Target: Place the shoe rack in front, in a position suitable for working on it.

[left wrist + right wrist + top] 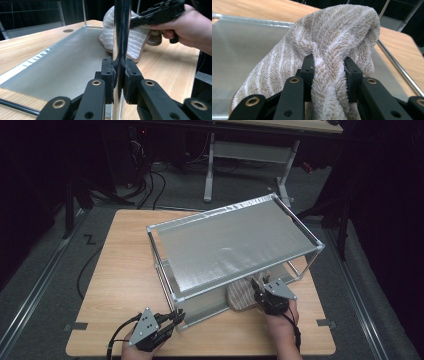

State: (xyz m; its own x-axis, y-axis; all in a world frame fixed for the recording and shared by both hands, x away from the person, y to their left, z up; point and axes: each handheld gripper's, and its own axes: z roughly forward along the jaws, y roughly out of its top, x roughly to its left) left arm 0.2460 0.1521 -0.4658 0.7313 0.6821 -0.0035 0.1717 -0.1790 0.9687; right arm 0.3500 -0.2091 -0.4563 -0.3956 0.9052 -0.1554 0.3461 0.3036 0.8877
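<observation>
A two-level metal rack (pixel 235 245) with grey mesh shelves stands on the wooden table (pixel 125 270). My left gripper (pixel 175 316) is shut on the rack's near-left upright post (pixel 121 37); the jaws clamp the shiny tube in the left gripper view (pixel 119 77). A beige, white-striped towel (pixel 241 295) lies bunched at the front of the lower shelf (pixel 62 67). My right gripper (pixel 260 290) is shut on a fold of that towel (pixel 329 50), with the jaws pinching the pile between them (pixel 329 75). In the left gripper view the towel (pixel 137 37) droops partly over the shelf's front edge.
The rack's top shelf (pixel 225 240) covers most of the lower shelf from above. Bare tabletop lies left of the rack (pixel 120 260) and along the near edge. A desk frame (pixel 250 155) and cables (pixel 145 180) stand on the floor beyond the table.
</observation>
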